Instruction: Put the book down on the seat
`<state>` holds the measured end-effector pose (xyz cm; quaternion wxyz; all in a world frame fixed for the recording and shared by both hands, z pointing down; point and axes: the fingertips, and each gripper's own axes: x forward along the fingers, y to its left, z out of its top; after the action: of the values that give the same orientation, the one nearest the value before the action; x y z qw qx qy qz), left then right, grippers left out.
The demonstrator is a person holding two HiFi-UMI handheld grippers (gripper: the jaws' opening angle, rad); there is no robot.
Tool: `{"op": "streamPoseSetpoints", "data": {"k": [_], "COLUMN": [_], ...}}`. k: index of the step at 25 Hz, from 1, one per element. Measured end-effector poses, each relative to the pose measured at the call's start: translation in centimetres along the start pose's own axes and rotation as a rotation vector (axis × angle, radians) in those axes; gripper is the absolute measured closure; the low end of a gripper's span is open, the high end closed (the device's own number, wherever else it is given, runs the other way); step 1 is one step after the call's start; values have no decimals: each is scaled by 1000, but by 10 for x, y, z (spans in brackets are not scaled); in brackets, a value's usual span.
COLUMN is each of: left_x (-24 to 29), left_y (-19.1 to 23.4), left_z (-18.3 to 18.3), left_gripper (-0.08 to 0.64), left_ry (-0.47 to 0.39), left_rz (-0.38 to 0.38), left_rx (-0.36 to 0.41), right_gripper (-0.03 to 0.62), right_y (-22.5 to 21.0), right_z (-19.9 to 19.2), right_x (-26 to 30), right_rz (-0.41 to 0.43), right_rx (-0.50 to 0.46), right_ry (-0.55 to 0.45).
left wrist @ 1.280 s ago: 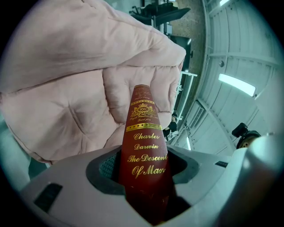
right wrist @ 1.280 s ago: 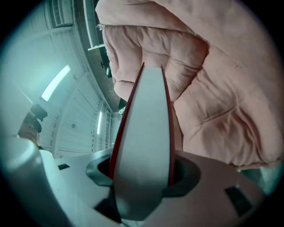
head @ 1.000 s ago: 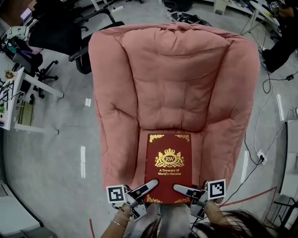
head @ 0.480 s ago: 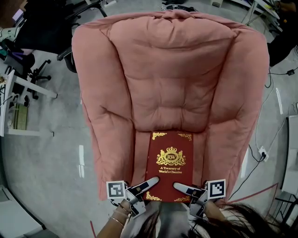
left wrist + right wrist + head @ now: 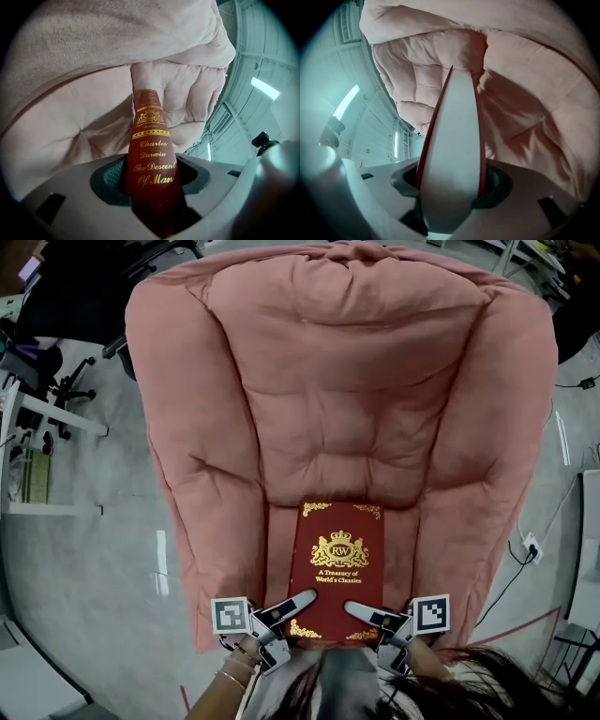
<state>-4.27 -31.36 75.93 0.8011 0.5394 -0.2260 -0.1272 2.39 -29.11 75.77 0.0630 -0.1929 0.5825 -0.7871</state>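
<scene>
Both grippers clamped on the same thing. The left gripper [image 5: 298,602] has its jaws closed on the near-left corner of the book [image 5: 337,563], and the left gripper view shows the pads pressing either side of the red spine [image 5: 151,154] with its gold lettering. The right gripper [image 5: 362,612] bites the near-right corner, and its own view shows the pale page edge [image 5: 452,159] filling the gap between the jaws. Neither pair is wide; each stands only as far apart as the book is thick. The book lies flat, cover up, its long axis running straight away from me toward the chair back [image 5: 347,324]. The short near edge spans between my two grippers, so both are equally near and share the load. It sits over the front middle of the pink seat [image 5: 323,479], between the two padded arms, with the far end reaching toward the cushion's crease. I cannot tell whether the underside already touches the fabric or hangs just above it. My judgement: the coming move turns on that vertical gap. The seat lies directly below the book, so it needs lowering level, with no sideways shift. My lower jaws lie under the near edge, so the far end should land first. Then both grips can let go together and draw back toward me along the book's long axis.
</scene>
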Motion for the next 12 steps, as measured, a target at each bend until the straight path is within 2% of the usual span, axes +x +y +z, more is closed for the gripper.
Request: {"op": "streamPoseSetpoints", "data": {"k": [8, 12], "left_x": [9, 10], "left_y": [20, 28], "left_z": [2, 2], "left_gripper": [314, 308], "left_ry": [-8, -10], "left_rz": [60, 92], "left_rx": [-3, 4], "right_gripper": [324, 321], "right_y": [-21, -25], "right_z": [5, 6], "right_x": [-1, 1], "right_rz": [-35, -48], "right_rx": [43, 11], "right_ry": [-1, 1]}}
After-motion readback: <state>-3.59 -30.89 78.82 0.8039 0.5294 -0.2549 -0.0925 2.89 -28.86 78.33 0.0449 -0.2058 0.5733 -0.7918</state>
